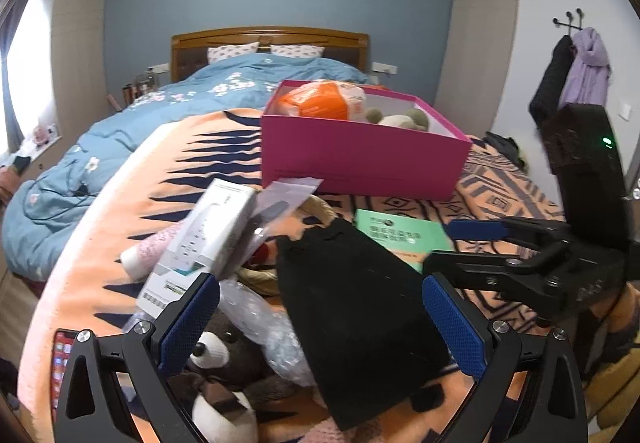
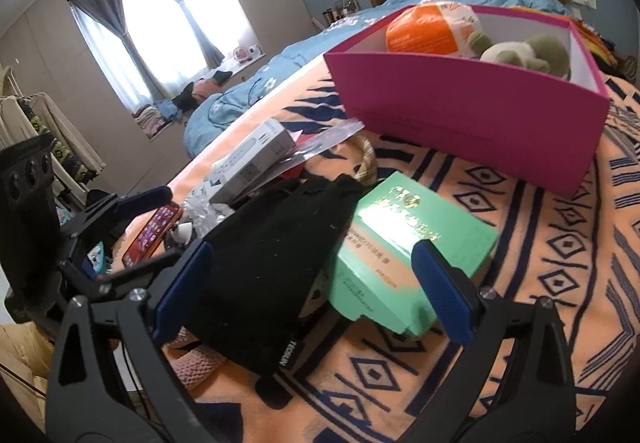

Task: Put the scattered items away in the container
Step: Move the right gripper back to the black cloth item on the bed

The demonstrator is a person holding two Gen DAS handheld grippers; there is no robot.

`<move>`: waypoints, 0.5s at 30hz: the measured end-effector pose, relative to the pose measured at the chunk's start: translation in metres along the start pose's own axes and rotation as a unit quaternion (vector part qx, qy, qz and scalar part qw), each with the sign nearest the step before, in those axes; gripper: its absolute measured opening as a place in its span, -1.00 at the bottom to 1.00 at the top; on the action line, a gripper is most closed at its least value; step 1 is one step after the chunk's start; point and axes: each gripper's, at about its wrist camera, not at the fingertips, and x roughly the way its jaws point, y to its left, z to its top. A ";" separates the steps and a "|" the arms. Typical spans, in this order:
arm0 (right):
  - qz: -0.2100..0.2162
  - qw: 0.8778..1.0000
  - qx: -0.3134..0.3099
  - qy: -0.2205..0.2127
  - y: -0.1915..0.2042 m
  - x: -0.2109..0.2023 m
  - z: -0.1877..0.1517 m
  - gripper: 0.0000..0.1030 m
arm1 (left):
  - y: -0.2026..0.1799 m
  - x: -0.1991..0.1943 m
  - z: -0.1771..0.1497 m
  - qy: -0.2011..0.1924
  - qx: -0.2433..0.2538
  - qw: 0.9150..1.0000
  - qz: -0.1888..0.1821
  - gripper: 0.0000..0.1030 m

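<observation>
A pink box (image 1: 360, 159) sits on the orange patterned blanket (image 1: 132, 179) and holds an orange packet (image 1: 320, 101) and a green plush (image 1: 400, 119); it also shows in the right wrist view (image 2: 460, 111). In front lies a pile: a black pouch (image 1: 352, 307), a green box (image 1: 400, 239), a white box (image 1: 200, 239), a brown teddy bear (image 1: 224, 367), bubble wrap (image 1: 272, 331) and a phone (image 1: 60, 355). My left gripper (image 1: 320, 327) is open over the pouch. My right gripper (image 2: 316, 291) is open, straddling the pouch (image 2: 272, 263) and green box (image 2: 400, 243).
A blue duvet (image 1: 120, 131) covers the far part of the bed below a wooden headboard (image 1: 268, 39). Coats hang on a wall hook (image 1: 572, 75) at right. A curtained window (image 2: 168, 23) and a clothes rack (image 2: 40, 123) stand to the left.
</observation>
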 end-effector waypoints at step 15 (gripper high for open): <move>0.037 0.998 0.032 0.026 -0.009 0.016 0.003 0.89 | 0.005 0.007 -0.011 0.022 -0.026 0.995 -0.094 1.00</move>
